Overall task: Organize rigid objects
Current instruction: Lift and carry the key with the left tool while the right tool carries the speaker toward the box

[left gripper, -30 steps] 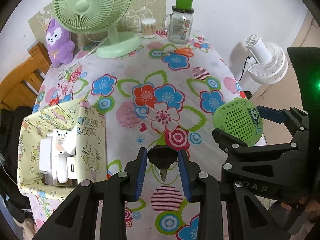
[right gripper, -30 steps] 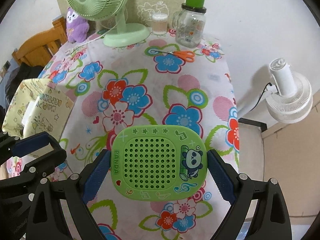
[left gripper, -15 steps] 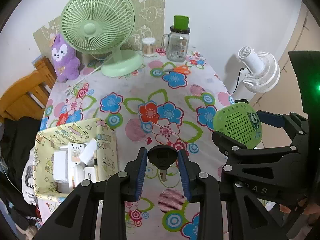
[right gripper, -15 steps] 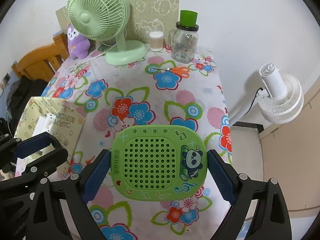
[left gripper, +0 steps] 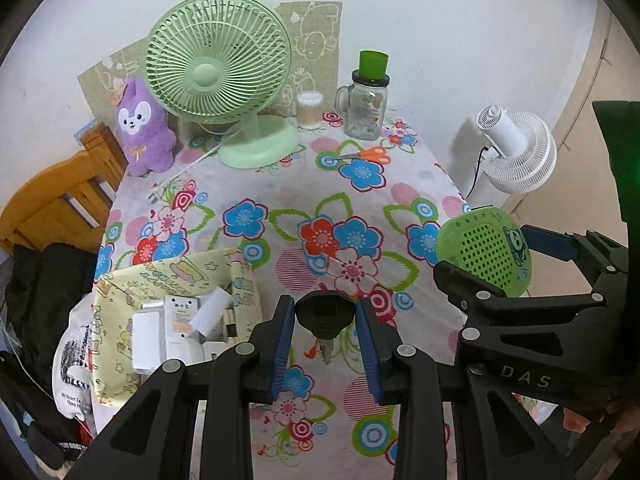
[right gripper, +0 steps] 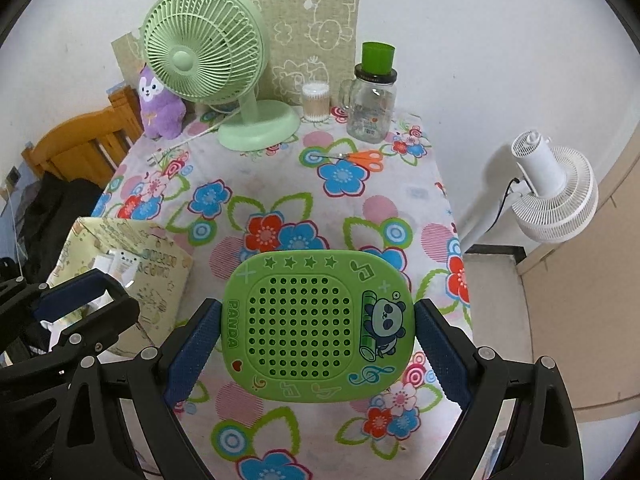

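Aloft, black-headed key (left gripper: 325, 316) pinched between left fingers (left gripper: 283, 334), green panda case (right gripper: 316, 324) clamped between right fingers (right gripper: 192, 354).

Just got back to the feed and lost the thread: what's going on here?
A person holds two grippers above the flower-print tablecloth. The left gripper is shut on a black-headed key. The right gripper is clamped on a flat green perforated panda case. Both items are clear of the table. The pale yellow cartoon-print box at the table's left edge already holds white adapters and looks like the likely drop spot.
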Action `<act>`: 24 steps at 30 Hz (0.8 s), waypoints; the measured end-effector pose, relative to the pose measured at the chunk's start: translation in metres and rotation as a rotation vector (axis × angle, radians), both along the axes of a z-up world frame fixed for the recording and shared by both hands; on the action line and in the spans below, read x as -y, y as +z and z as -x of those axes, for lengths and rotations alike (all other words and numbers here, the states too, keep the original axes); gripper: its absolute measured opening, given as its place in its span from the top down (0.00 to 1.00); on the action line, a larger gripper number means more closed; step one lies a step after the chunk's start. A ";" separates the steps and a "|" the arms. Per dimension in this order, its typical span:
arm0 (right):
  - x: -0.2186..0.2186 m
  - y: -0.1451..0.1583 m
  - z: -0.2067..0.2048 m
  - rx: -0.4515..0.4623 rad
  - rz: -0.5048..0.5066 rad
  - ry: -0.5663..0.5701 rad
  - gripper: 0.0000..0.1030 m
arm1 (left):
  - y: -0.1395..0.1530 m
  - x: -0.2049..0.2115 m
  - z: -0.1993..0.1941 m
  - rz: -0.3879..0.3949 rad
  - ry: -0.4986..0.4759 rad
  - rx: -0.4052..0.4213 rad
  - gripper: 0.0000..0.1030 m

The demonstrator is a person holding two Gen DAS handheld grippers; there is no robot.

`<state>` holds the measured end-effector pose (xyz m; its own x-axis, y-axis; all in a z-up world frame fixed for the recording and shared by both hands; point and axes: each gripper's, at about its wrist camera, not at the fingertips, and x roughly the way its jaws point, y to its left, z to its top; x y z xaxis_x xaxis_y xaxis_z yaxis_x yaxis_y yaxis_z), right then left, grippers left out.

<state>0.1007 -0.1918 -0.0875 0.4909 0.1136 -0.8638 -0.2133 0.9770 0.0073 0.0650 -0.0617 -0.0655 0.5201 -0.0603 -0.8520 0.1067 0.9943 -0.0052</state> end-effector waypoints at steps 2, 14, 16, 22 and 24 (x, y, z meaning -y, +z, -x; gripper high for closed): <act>-0.005 0.001 0.002 0.001 -0.001 -0.006 0.08 | 0.001 -0.006 0.001 -0.003 -0.002 0.003 0.70; -0.040 0.000 0.009 -0.007 0.004 -0.029 0.08 | 0.000 -0.039 0.005 -0.005 -0.011 0.002 0.70; -0.045 -0.001 0.009 -0.009 0.006 -0.030 0.08 | -0.001 -0.046 0.006 -0.005 -0.013 0.000 0.70; -0.061 -0.005 0.010 -0.023 0.007 -0.044 0.08 | -0.006 -0.064 0.006 -0.004 -0.014 -0.010 0.70; -0.067 -0.007 0.009 -0.027 0.008 -0.049 0.08 | -0.009 -0.070 0.005 -0.006 -0.013 -0.015 0.70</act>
